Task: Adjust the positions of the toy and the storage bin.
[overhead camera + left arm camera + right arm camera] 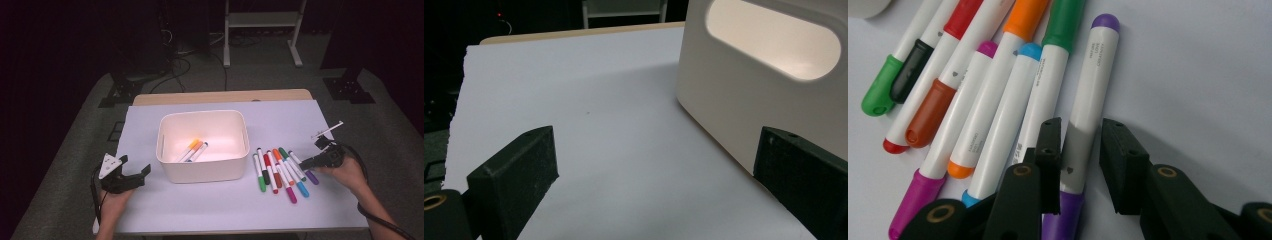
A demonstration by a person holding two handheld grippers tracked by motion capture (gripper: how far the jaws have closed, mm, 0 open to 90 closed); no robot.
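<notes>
The scene is set in a dim room, with the far part lost in darkness. A grey carpeted floor (250, 75) is seen around the table (220, 96), whose pale wooden far edge is left bare beyond a white sheet (200, 205) spread over the top. The sheet is lit brightly from above. At the far side, the white legs of a metal frame (262, 30) are planted on the floor. Black cables (185, 65) are strewn at far left, and dark stand feet (350, 87) are placed at both far corners.
</notes>
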